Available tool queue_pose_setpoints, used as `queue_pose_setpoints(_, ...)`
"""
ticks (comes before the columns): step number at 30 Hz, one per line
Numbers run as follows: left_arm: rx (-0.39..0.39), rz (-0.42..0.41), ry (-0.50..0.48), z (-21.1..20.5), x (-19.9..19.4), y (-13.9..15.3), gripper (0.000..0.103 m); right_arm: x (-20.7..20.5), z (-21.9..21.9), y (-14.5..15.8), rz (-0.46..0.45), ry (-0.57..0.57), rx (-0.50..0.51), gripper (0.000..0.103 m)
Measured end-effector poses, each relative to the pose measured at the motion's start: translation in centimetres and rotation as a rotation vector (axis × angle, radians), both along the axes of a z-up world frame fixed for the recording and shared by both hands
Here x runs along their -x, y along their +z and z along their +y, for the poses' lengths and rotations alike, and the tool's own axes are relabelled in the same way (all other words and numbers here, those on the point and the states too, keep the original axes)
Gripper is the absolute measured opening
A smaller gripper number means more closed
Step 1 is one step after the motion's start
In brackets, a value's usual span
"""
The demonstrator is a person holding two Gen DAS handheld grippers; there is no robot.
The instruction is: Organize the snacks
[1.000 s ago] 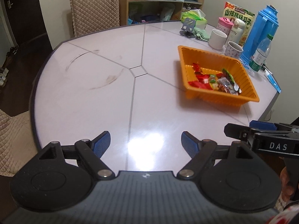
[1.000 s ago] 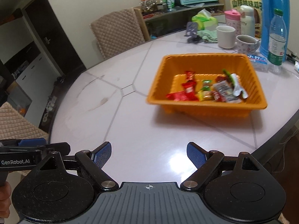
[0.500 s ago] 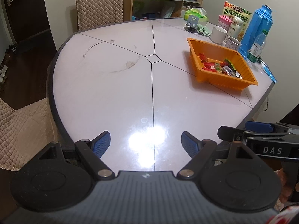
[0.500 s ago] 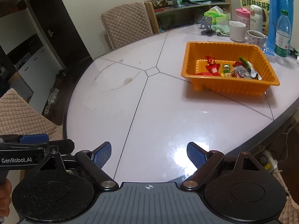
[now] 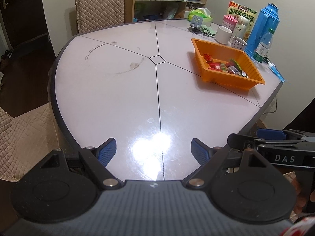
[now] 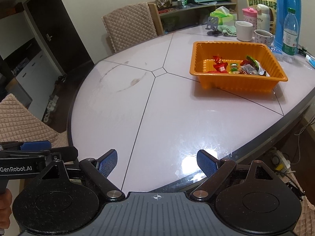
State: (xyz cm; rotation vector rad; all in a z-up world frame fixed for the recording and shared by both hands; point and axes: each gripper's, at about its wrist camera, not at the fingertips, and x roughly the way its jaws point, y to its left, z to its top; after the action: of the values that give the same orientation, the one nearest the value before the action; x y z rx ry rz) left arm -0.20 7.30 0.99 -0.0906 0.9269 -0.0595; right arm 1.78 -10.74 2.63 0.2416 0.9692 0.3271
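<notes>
The pale table point(image 6: 137, 102) fills both views. The orange tray point(image 6: 236, 84), holding the snacks point(image 6: 239, 67), sits upper right, well beyond both grippers. The right gripper point(image 6: 157, 162) seems nearer; the left gripper point(image 5: 153, 151) likewise gapes wide, empty.
</notes>
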Motion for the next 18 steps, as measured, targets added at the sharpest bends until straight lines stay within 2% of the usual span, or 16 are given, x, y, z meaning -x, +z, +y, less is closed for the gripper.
queue_pose_setpoints(18, 0.005, -0.008, -0.005, -0.1, 0.19, 0.23, 0.081, 0.19, 0.01, 0.51, -0.007, -0.001, 0.005, 0.087)
